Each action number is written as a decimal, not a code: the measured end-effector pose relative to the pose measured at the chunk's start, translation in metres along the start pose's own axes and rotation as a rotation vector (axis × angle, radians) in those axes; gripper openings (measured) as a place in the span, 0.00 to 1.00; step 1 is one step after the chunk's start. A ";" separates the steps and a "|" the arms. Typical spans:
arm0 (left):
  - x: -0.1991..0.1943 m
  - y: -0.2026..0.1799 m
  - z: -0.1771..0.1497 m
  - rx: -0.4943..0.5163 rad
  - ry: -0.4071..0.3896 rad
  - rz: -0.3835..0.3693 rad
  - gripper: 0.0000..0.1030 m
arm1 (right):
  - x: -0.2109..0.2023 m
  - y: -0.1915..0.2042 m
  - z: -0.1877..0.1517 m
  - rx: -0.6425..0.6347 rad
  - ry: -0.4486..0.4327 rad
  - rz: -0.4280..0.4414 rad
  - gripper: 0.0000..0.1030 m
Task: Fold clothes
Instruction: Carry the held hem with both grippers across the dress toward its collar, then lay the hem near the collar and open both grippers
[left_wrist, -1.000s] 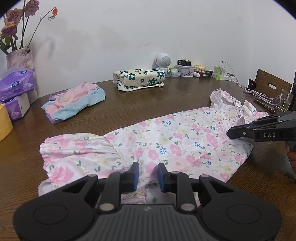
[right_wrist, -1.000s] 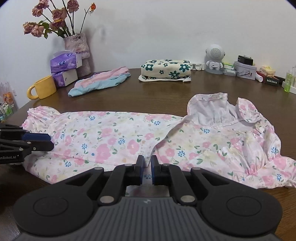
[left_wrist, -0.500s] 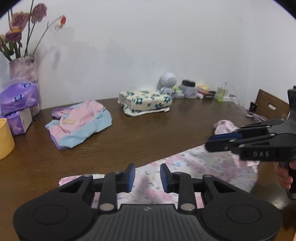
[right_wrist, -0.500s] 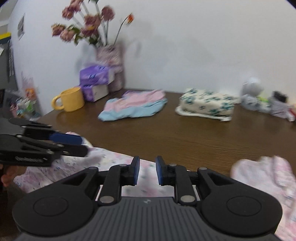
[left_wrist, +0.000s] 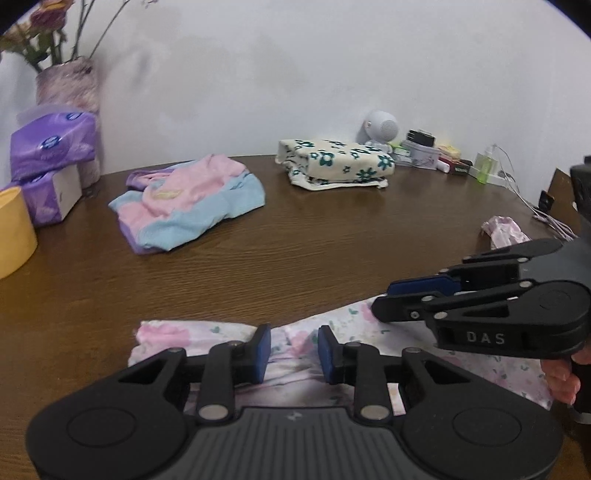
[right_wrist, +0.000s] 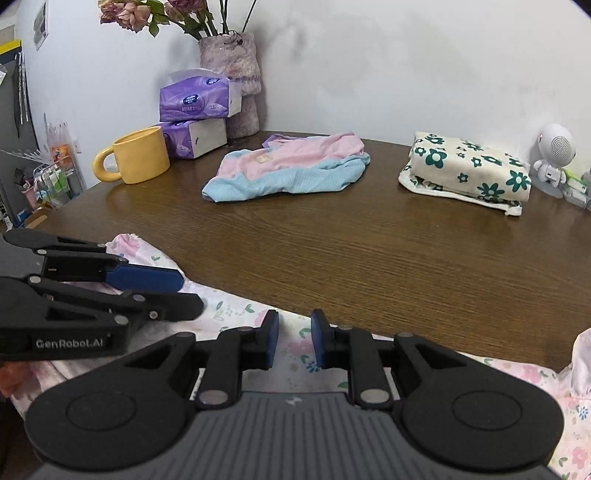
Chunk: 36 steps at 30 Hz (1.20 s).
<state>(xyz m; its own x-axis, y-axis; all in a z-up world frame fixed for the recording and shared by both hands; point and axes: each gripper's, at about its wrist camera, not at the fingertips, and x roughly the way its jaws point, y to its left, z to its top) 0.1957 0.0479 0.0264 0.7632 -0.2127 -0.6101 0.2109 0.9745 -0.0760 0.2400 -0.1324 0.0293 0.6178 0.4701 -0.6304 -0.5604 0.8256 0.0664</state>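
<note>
On grained wood table (right_wrist: 369, 266), thin floral dress (right_wrist: 229, 310) rumpled; left gripper (left_wrist: 294, 349), right gripper (right_wrist: 294, 341) both apart

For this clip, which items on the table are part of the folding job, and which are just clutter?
Part of the job:
floral dress
pink-and-blue top
folded flowered cloth

Clutter:
yellow mug
tissue packs
vase
white speaker

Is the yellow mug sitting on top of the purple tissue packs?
No, the yellow mug stands on the brown wooden table, beside the purple tissue packs.
</note>
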 end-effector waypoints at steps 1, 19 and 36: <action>0.000 0.002 0.000 -0.006 -0.002 -0.001 0.25 | 0.000 -0.001 0.000 0.000 -0.001 -0.003 0.19; -0.009 0.009 -0.007 -0.042 -0.022 0.038 0.26 | -0.017 -0.035 -0.014 0.021 -0.021 -0.087 0.19; -0.015 0.014 -0.011 -0.086 -0.037 0.059 0.26 | -0.048 -0.090 -0.036 0.095 -0.037 -0.176 0.18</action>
<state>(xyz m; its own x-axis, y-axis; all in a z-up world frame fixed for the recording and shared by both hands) 0.1804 0.0656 0.0257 0.7949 -0.1553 -0.5865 0.1126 0.9877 -0.1089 0.2412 -0.2406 0.0256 0.7226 0.3259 -0.6096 -0.3885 0.9209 0.0318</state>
